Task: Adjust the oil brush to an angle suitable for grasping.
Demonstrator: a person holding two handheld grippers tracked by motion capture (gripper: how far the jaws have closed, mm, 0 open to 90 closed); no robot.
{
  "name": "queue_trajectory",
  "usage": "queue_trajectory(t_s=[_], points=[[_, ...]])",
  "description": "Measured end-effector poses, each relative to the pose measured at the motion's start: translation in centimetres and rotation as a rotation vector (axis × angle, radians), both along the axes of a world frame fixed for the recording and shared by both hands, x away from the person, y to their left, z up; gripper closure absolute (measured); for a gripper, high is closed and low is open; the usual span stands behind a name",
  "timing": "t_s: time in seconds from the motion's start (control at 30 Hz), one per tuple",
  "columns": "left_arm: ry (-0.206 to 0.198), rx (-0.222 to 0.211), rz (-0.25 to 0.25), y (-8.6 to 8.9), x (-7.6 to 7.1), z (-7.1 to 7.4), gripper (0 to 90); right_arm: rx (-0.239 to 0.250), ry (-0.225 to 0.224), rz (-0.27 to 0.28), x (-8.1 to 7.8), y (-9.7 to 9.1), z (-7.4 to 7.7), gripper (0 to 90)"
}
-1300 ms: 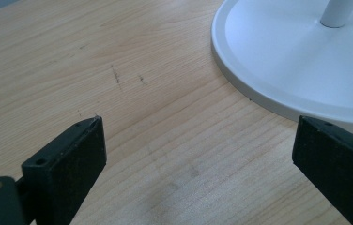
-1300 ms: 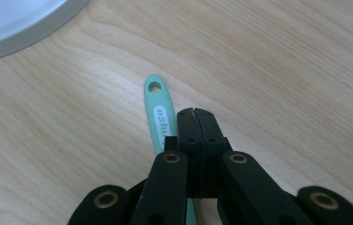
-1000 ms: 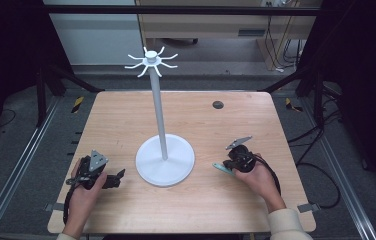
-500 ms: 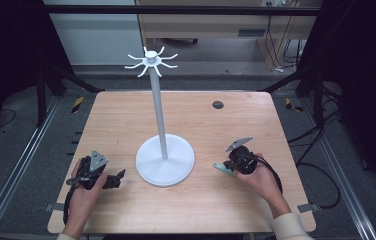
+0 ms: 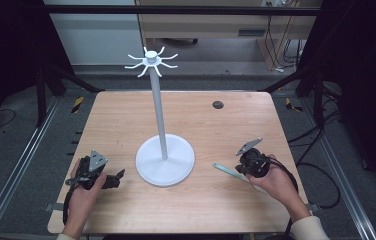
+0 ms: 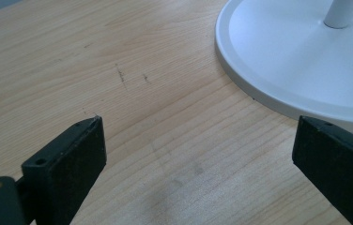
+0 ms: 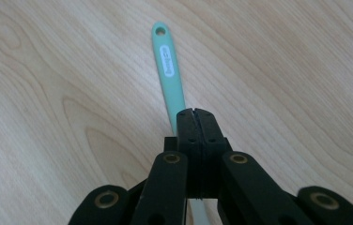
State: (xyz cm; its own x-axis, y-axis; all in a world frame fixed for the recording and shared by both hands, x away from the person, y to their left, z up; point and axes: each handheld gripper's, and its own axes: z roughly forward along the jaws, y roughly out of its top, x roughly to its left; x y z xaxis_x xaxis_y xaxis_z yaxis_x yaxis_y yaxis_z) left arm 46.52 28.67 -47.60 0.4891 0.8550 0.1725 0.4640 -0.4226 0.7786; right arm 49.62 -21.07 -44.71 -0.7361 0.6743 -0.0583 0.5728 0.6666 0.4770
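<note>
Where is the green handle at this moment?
In the high view the green handle is at the table's right side, clamped in the right gripper, its free end pointing toward the white stand's base.

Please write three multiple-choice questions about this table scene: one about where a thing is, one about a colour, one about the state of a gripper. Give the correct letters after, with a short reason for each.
1. Where does the white hook stand sit on the table?
A. Between the two hands, near the table's middle
B. At the far right corner
C. Beyond the far edge, off the table

2. What colour is the utensil handle in the right gripper?
A. Red
B. Mint green
C. Black

3. How do the jaws of the left gripper stand?
A. Closed on the stand's base
B. Closed with nothing between them
C. Wide apart over bare wood

Answers:
1. A: in the high view its round base lies between the hands.
2. B: the right gripper view shows a mint green handle with a hole at its tip.
3. C: the left gripper view shows only tabletop between them.
</note>
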Motion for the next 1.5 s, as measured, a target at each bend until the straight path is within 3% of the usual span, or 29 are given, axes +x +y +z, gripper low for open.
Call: queue_trajectory(t_s=[0.07,0.4,0.57,0.8,1.5], points=[[0.002,0.001,-0.001,0.0,0.0,0.0,2.9,-0.036,0.022,0.004,0.0,-0.1,0.0,89.5],[0.001,0.000,-0.001,0.0,0.0,0.0,2.9,-0.108,0.072,0.025,0.7,0.1,0.1,83.8],[0.001,0.000,-0.002,-0.1,0.0,0.0,2.9,-0.104,0.098,0.038,1.1,0.2,0.1,78.3],[0.002,0.003,-0.002,0.0,0.0,0.0,2.9,-0.135,0.141,0.065,1.6,0.3,-0.1,72.8],[0.000,0.001,-0.002,-0.1,0.0,-0.1,2.9,-0.185,0.186,0.111,1.8,0.3,-1.0,72.2]])
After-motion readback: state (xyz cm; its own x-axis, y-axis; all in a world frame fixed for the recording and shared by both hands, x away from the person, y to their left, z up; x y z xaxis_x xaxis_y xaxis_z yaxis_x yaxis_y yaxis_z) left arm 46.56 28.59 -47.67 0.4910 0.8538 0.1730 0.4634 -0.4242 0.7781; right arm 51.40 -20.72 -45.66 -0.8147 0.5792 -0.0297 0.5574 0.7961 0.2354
